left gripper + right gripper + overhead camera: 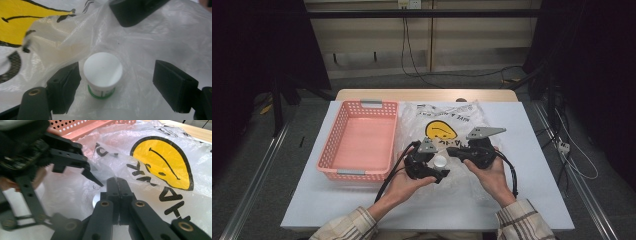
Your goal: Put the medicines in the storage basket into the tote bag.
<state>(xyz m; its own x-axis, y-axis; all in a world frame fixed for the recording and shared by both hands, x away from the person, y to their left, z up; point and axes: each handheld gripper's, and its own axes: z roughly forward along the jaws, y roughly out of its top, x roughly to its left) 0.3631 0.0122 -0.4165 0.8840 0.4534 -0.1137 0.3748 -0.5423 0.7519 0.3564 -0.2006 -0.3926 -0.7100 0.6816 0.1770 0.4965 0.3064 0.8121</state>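
Reaching in from the bottom of the high view, two hands hold the left gripper [439, 170] and right gripper [452, 151] at the frame's centre, over a clear plastic bag [462, 117] printed with a yellow smiley. The left gripper's jaws are spread wide around a small white-capped bottle [102, 74] standing upright between them, under the film. The right gripper's jaws are pressed together, pinching the bag's film. A pink basket [359, 140] sits at left centre on the white table [537, 150].

A pink perforated plastic basket [357, 142] sits at the table's [537, 150] left edge; right of it lies a clear printed plastic bag [452, 120]; a small white-capped bottle [440, 161] stands on the bag's near part.
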